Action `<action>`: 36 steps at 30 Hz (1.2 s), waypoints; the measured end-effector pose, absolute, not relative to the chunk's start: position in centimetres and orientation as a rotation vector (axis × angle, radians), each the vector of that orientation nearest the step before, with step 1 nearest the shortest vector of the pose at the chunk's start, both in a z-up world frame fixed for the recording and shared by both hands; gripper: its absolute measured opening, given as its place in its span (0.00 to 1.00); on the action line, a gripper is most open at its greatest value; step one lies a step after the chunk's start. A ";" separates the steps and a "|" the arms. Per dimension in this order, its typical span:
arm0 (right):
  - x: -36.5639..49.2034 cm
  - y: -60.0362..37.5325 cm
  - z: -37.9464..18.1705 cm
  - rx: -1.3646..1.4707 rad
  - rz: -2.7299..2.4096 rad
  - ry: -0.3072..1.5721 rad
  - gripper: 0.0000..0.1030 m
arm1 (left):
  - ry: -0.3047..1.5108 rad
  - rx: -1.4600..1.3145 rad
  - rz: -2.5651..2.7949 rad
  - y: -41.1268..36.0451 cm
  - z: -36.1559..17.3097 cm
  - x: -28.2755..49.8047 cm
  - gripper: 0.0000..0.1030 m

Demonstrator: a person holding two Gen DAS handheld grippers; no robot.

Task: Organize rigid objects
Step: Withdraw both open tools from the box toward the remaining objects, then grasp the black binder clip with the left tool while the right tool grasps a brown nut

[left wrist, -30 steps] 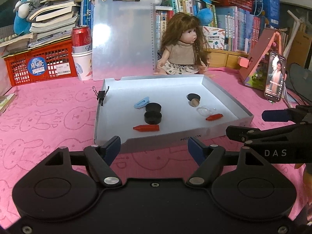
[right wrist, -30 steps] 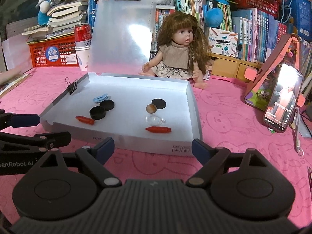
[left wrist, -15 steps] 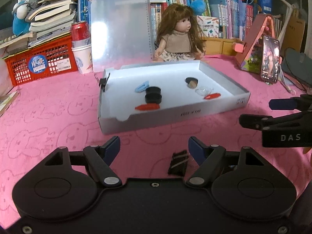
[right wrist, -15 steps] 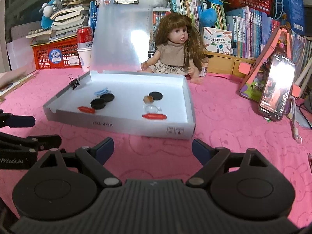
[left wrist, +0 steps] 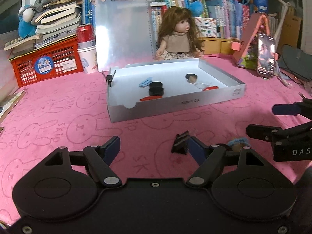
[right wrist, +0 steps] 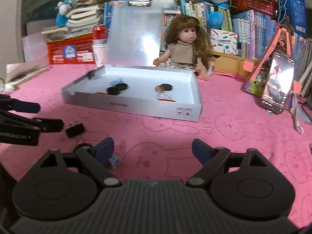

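Observation:
A white shallow box [left wrist: 195, 103] [right wrist: 136, 105] lies on the pink cloth. It holds black round caps [left wrist: 156, 90] [right wrist: 114, 90], a blue clip [left wrist: 145, 82], red pieces [left wrist: 151, 98] and a brown bead [left wrist: 192, 78]. A black binder clip [left wrist: 180, 142] [right wrist: 75, 130] lies on the cloth just ahead of my left gripper [left wrist: 153, 148], which is open and empty. A small blue-topped item [left wrist: 237, 143] [right wrist: 114, 160] lies beside its right finger. My right gripper [right wrist: 153, 149] is open and empty, well short of the box.
A doll [left wrist: 180, 39] sits behind the box with a clear clipboard [left wrist: 122, 33], a red crate [left wrist: 44, 64] with books and a can on cups [left wrist: 85, 48]. A phone on a pink stand [left wrist: 266, 55] stands at right. Books line the back.
Both grippers have pulled back from the box toward the near edge. The binder clip and the small blue-topped item on the cloth have come into view.

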State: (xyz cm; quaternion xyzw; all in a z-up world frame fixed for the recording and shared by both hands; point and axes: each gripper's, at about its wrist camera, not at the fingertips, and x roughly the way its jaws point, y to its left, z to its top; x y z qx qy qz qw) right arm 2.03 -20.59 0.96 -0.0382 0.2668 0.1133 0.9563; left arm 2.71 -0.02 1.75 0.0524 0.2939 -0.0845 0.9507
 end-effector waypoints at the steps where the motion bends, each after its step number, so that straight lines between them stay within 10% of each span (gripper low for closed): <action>1: 1.7 -20.5 1.0 -0.080 0.242 0.539 0.85 | 0.594 0.114 -0.177 -0.2 1.8 2.4 0.74; 7: -0.1 -19.3 1.0 -0.108 0.315 0.539 0.59 | 0.604 0.132 -0.216 -1.0 1.4 1.6 0.61; 9: -0.6 -18.9 1.1 -0.110 0.347 0.538 0.51 | 0.622 0.111 -0.223 -0.9 1.2 1.9 0.43; 17: -0.9 -16.7 0.1 -0.180 0.428 0.569 0.34 | 0.622 0.084 -0.239 -1.6 1.0 3.2 0.40; 30: 1.5 -16.8 -0.8 -0.140 0.384 0.578 0.36 | 0.635 0.045 -0.238 -2.4 -0.4 5.9 0.22; 36: 1.7 -17.1 -0.8 -0.107 0.374 0.571 0.21 | 0.629 0.048 -0.236 -2.7 -0.2 5.5 0.20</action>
